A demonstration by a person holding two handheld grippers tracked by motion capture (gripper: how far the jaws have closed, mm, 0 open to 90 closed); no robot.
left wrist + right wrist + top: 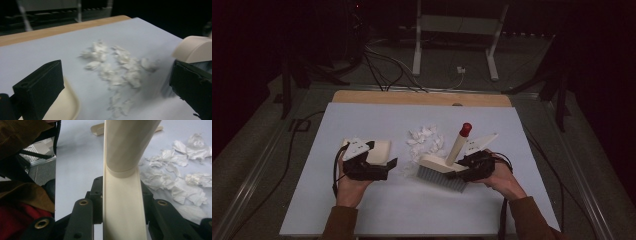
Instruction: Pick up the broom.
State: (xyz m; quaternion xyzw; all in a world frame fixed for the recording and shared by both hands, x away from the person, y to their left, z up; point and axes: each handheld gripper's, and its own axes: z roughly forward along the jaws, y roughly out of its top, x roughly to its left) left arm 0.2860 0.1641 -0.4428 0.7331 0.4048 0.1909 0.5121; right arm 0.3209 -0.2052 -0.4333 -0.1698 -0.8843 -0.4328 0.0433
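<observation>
A heap of torn white paper scraps [427,140] [117,70] [180,175] lies mid-table. To its left rests a cream dustpan [379,149] [62,105] [98,129]. My left gripper [384,167] [115,87] is open beside the pan, jaws wide and pointing at the scraps, with nothing between them. A cream hand brush [442,167] [195,48] [123,202] with grey bristles and a red-tipped handle stands on the sheet to the right of the scraps. My right gripper [459,172] [121,195] is shut on the brush's back, just below the handle.
A pale sheet [362,210] covers the wooden table [412,97]. Cables and a white stand's legs [417,55] lie on the dark floor beyond the far edge. A brown sleeve [22,135] shows at the left in the right gripper view.
</observation>
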